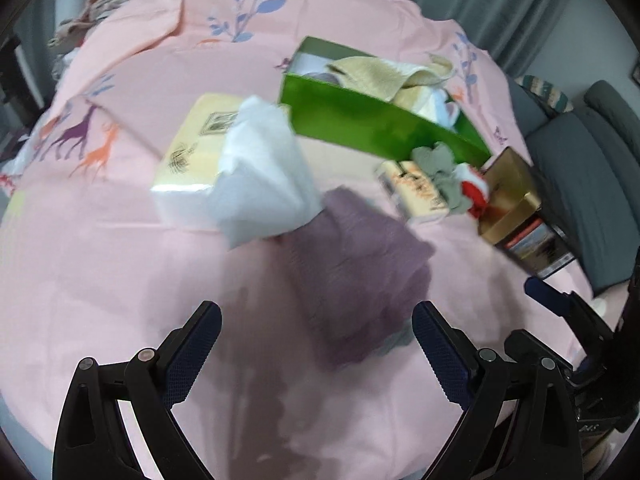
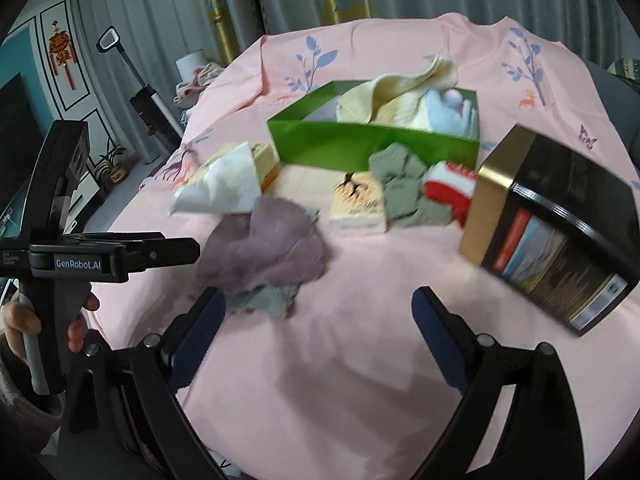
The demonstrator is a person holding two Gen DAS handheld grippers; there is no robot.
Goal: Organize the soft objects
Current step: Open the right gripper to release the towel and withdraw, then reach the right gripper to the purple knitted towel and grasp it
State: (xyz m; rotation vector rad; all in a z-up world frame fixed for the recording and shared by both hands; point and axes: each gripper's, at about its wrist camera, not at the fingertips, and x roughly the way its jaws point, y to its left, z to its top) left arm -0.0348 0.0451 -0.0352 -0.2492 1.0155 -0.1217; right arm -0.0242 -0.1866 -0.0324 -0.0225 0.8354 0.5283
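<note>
A green box (image 1: pixel 360 120) (image 2: pixel 360 144) stands on the pink sheet with a cream knit cloth (image 2: pixel 400 92) and pale items inside. In front of it lie a crumpled purple cloth (image 1: pixel 352 264) (image 2: pixel 268 244) over a grey cloth (image 2: pixel 272 300), a grey-green cloth (image 2: pixel 404 192), and a red and white sock (image 2: pixel 448 192). My left gripper (image 1: pixel 316 348) hangs open over the sheet just short of the purple cloth, nothing between its fingers. My right gripper (image 2: pixel 318 332) is open too and holds nothing, the grey cloth near its left finger (image 2: pixel 200 332).
A tissue pack (image 1: pixel 188 160) (image 2: pixel 224 184) with a loose white tissue lies left of the box. A small printed pack (image 2: pixel 360 204) sits in the middle. A gold and black tin box (image 2: pixel 560 224) (image 1: pixel 516 208) lies at the right. A hand (image 2: pixel 24 320) holds the left gripper's handle.
</note>
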